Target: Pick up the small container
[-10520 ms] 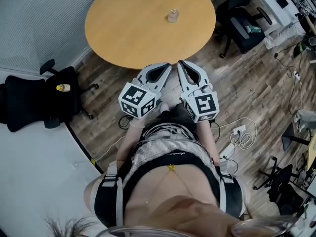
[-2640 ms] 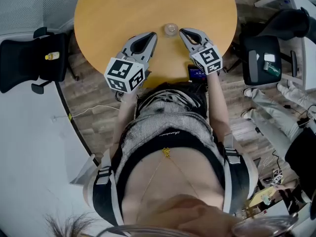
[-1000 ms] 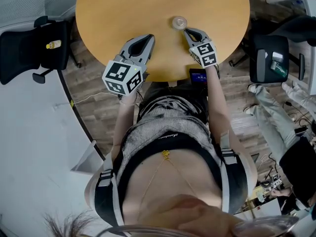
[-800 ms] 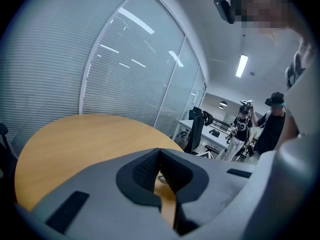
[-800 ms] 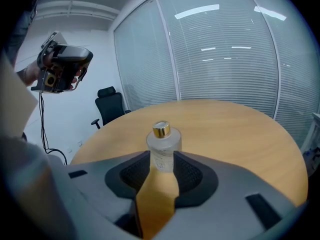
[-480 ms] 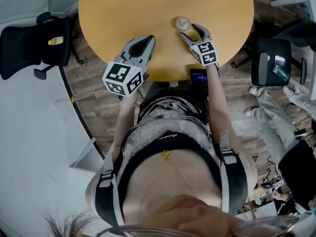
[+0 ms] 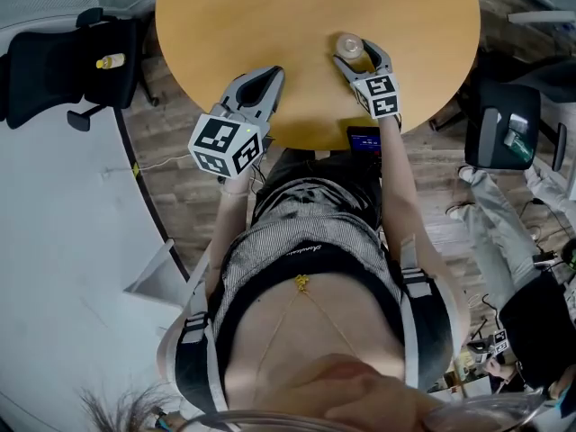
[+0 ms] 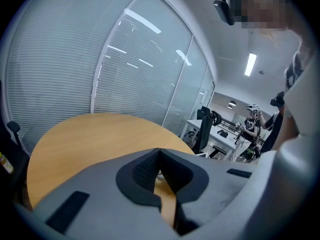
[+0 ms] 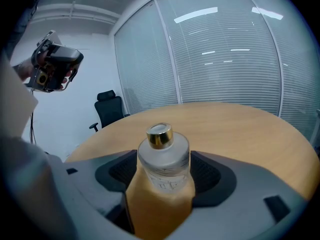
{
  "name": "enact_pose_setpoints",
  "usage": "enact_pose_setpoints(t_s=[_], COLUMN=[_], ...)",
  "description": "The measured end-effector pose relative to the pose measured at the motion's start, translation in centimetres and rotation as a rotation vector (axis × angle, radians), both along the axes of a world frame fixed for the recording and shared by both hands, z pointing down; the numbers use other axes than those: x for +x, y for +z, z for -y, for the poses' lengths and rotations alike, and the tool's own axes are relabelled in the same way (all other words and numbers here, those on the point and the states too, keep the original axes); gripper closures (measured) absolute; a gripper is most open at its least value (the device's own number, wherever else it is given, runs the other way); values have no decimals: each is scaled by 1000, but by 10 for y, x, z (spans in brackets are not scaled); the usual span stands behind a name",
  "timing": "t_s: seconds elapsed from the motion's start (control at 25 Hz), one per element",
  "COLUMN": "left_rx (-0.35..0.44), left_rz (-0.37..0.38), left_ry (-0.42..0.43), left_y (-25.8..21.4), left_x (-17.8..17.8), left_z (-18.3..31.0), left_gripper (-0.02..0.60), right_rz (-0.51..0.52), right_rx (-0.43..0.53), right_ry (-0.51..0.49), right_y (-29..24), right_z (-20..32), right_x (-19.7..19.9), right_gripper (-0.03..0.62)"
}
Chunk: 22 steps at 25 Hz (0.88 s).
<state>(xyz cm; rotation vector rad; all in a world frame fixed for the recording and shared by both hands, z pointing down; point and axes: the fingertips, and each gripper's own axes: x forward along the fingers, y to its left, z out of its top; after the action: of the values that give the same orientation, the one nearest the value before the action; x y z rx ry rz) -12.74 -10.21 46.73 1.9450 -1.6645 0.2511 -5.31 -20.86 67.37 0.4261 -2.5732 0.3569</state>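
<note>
The small container (image 7: pixel 349 45) is a frosted glass bottle with a gold cap, upright on the round wooden table (image 7: pixel 270 16). My right gripper (image 7: pixel 357 53) reaches over the table's near edge and its jaws are opening, one on each side of the bottle. In the right gripper view the bottle (image 9: pixel 163 154) stands between the dark pads (image 9: pixel 121 170), with no clear grip on it. My left gripper (image 7: pixel 269 74) hovers at the table's near left edge, shut and empty; in the left gripper view its jaws (image 8: pixel 159 155) meet over the tabletop (image 8: pixel 75 144).
A black office chair (image 7: pixel 54 61) with a small yellow bottle (image 7: pixel 112 61) on it stands left of the table. Another chair (image 7: pixel 508 129) is at the right. A dark phone-like device (image 7: pixel 363 139) shows below the table's edge. The wooden floor runs round the table.
The right gripper was shut just short of the bottle; it has moved forward and opened, so the bottle now stands between its jaws. The left gripper has kept its place.
</note>
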Motion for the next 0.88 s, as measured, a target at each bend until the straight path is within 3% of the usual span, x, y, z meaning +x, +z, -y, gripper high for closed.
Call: enact_pose_setpoints(t_s=[0.4,0.88], left_rx=[-32,-26], left_rz=[1,10], left_ry=[-1,31], left_y=[6,3], left_x=[-16,-12], left_z=[-10,-15], left_gripper=[563,563], right_rz=[19,-4], right_rx=[34,89], right_ry=[62,46], right_y=[5,5], right_z=[4,6], right_x=[-20,-18], right_gripper=[255,255])
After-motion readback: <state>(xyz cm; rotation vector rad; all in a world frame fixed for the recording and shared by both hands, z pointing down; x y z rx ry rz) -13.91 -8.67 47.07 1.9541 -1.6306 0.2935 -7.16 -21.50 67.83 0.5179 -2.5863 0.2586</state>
